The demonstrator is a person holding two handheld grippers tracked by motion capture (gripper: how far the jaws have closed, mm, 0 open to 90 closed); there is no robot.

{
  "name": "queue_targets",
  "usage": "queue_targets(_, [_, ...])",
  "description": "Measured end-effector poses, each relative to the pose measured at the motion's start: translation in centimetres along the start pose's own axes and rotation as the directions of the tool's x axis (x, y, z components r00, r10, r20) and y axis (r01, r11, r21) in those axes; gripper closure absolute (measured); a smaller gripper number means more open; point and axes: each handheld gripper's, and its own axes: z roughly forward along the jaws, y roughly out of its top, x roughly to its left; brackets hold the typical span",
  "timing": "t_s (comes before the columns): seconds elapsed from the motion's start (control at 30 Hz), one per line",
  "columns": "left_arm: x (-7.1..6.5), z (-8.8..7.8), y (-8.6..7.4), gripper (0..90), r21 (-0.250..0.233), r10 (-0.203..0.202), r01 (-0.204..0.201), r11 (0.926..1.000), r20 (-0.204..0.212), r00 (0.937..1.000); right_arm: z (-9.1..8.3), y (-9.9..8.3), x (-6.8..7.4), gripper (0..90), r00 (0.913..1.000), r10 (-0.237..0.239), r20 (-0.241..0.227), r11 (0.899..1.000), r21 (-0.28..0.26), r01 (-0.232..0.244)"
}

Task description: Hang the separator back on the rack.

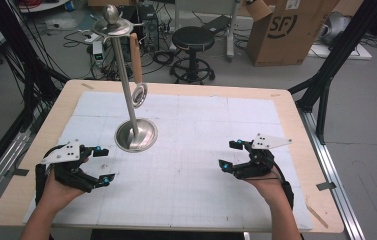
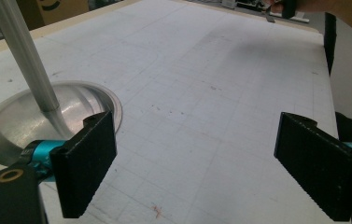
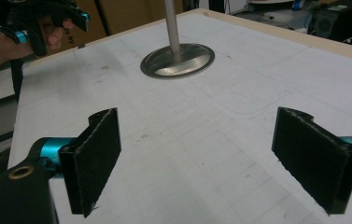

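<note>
Currently both claws are spread and hold nothing: the left gripper (image 1: 98,165) sits at lower left, the right gripper (image 1: 228,154) at lower right. Between them, toward upper centre, the metal stand (image 1: 135,134) rises from the white mat (image 1: 186,175), a wooden-handled utensil (image 1: 137,70) hanging from its top.

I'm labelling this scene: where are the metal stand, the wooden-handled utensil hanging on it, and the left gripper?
metal stand (image 1: 136,135), high view, round base.
wooden-handled utensil (image 1: 136,62), high view, wooden handle.
left gripper (image 1: 103,164), high view, midway between its fingertips.
</note>
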Motion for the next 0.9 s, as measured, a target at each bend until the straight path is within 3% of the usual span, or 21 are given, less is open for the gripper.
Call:
queue_targets(0.4, [-0.07,0.13,0.05,13.6,0.002,-0.001,0.001,1.0,0.008,1.0,-0.35,0.16,0.21,15.2,0.9999,0.013,0.003,1.0,-0.019,-0.013])
queue_targets(0.9, [0.08,0.53,0.01,13.6,0.007,-0.005,0.005,1.0,0.013,0.9999,-0.15,0.0,0.2,15.2,0.9999,0.011,0.004,1.0,0.005,-0.011])
